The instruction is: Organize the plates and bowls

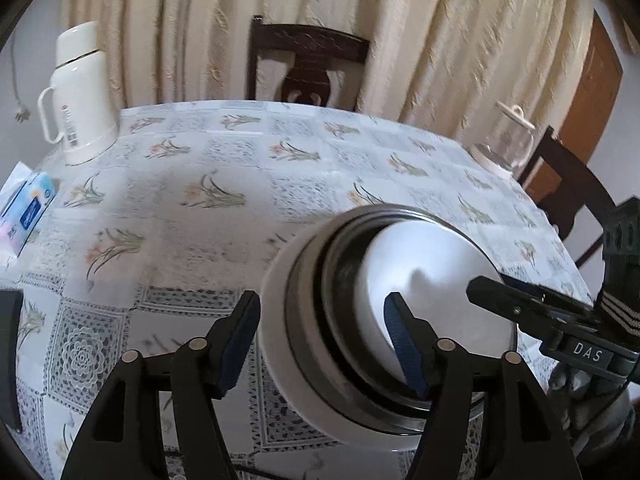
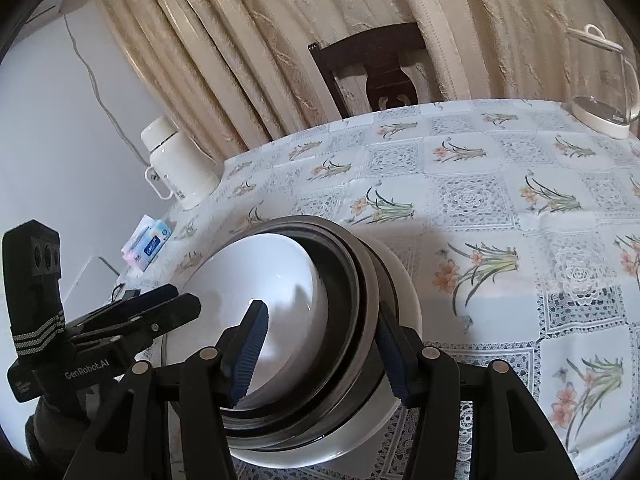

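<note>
A nested stack of bowls (image 1: 280,320) (image 2: 404,300) has a white outer bowl, dark and metal bowls (image 1: 344,264) (image 2: 344,280) inside it, and a white bowl (image 1: 440,260) (image 2: 260,272) innermost. My left gripper (image 1: 324,340) straddles the stack's near rim, one pad on the outer wall and one inside. My right gripper (image 2: 320,356) clamps the opposite side the same way. Each gripper also shows in the other's view: the right gripper (image 1: 480,288) and the left gripper (image 2: 180,300). The left wrist view is motion-blurred.
The flowered tablecloth (image 1: 200,220) covers the table. A cream thermos jug (image 1: 80,96) (image 2: 176,160) and a tissue pack (image 1: 28,212) (image 2: 152,244) sit at the far left. A glass kettle (image 1: 508,140) (image 2: 604,92) stands at the far right. Dark chairs (image 1: 308,64) (image 1: 568,184) ring the table.
</note>
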Demonstrator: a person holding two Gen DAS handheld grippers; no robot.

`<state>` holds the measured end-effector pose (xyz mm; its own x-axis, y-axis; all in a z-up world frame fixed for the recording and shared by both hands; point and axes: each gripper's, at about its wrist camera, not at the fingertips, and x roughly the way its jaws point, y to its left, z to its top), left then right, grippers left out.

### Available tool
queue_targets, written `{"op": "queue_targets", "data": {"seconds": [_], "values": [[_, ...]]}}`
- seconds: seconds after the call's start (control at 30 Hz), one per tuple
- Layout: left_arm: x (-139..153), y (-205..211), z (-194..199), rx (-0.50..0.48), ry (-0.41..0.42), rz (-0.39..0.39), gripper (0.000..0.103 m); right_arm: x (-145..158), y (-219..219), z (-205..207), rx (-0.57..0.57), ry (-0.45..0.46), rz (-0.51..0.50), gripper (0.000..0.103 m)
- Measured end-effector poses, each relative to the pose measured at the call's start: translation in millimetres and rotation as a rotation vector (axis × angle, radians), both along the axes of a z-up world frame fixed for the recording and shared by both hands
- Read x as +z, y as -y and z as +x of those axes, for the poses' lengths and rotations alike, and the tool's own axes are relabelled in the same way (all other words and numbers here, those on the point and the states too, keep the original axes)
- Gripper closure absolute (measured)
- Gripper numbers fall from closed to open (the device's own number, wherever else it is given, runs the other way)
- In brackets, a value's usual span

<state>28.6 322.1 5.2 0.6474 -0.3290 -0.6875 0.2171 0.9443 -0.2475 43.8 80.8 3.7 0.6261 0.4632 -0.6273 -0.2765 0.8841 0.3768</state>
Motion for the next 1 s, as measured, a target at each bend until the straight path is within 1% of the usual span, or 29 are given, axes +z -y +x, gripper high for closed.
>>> {"op": "queue_targets", "data": {"seconds": [0.07,0.13,0.27,0.4,0.53,0.67,0.73,0.87,1.0], "values": [[-2,-4,1,0.006,-0.005,-0.014,0.034,1,1,-1,-0.006,0.009,0.007,0.038],[-3,-6,0,0.009,-0.006,-0.026,0.033,4,3,-3,-0.016,0.024,0.013,0.036],[-1,-12,-3,0.019,-0.003,-0.050,0.033,12,11,-8,-0.041,0.054,0.033,0.036],[1,-22,-6,0.037,0.002,-0.087,0.032,13,18,-9,-0.068,0.059,0.037,0.035],[2,-29,-13,0.050,0.011,-0.099,0.032,7,26,-11,-0.093,0.039,0.033,0.035],[3,-40,-19,0.070,0.017,-0.119,0.032,-2,35,-13,-0.106,0.010,0.070,0.034],[1,-47,-21,0.084,0.016,-0.119,0.032,-3,38,-16,-0.121,0.009,0.067,0.034],[-9,-57,-23,0.104,-0.012,-0.121,0.032,-7,43,-19,-0.130,-0.001,0.075,0.034],[-15,-57,-25,0.101,-0.031,-0.124,0.032,-10,43,-21,-0.130,-0.013,0.072,0.034]]}}
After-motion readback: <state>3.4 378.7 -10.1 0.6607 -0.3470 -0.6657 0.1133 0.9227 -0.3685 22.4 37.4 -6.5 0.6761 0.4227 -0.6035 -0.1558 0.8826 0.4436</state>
